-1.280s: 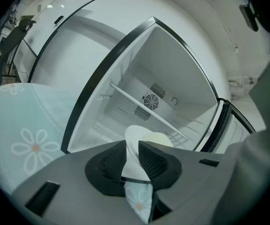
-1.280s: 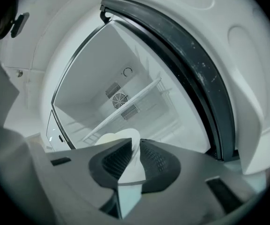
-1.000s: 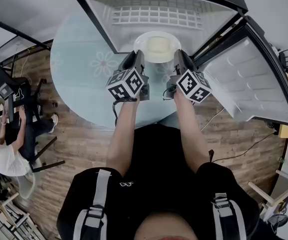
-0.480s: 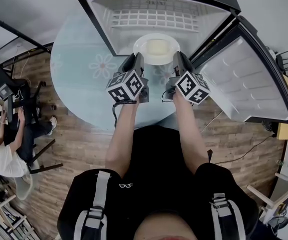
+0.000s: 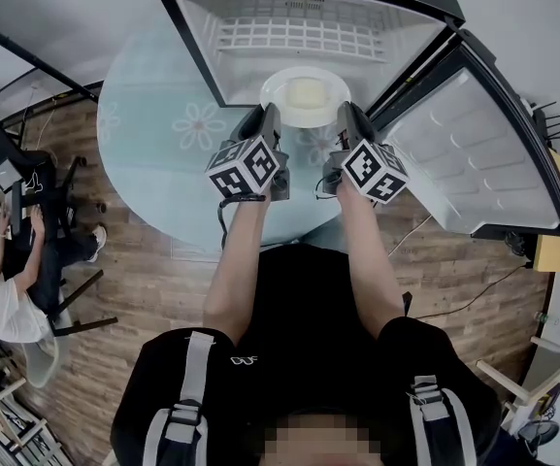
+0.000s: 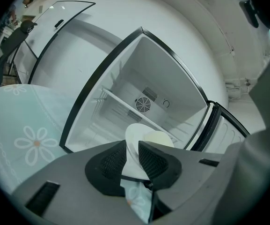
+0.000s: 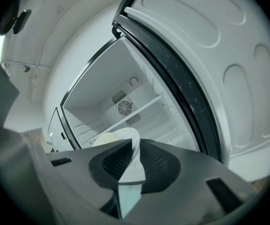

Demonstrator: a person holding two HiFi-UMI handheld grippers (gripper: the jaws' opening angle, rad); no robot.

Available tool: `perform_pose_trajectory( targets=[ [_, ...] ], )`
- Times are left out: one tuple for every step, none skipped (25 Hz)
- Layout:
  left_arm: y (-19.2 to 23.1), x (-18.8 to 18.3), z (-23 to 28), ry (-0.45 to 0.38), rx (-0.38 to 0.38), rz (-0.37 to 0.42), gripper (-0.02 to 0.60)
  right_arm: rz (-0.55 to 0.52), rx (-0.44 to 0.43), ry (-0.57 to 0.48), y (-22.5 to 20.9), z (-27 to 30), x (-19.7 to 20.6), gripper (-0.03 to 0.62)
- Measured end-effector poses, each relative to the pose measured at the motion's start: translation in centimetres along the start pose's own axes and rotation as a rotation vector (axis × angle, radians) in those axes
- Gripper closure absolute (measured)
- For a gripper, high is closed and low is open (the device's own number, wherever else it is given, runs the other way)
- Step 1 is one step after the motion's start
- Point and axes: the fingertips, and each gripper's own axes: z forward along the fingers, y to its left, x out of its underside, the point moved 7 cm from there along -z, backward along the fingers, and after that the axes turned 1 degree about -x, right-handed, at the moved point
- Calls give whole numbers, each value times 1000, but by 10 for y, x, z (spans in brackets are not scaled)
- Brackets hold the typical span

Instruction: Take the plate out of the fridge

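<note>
Both grippers are clamped on a white plate [image 5: 305,95], one on each side of its rim. In the left gripper view, the left gripper [image 6: 132,156] has its ribbed black pads [image 6: 111,161] pressed on the plate's edge. The right gripper view shows the right gripper [image 7: 135,161] pinching the opposite edge the same way. A pale yellow item [image 5: 306,91] lies on the plate. The plate sits at the mouth of the small fridge [image 5: 192,27], level with the lower edge of its opening and above the round flower-patterned table [image 5: 163,153]. The fridge door [image 5: 474,153] stands wide open on the right, and a white wire shelf [image 5: 304,35] shows inside.
</note>
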Motion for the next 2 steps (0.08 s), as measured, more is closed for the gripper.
perform_pose_trajectory(
  targets=[
    [-1,0,1,2,3,1,510,1,1,-3,-1,0,-1,543],
    [-2,0,2,3,6,1,509,2,2,-6,-2,0,-2,543]
  ],
)
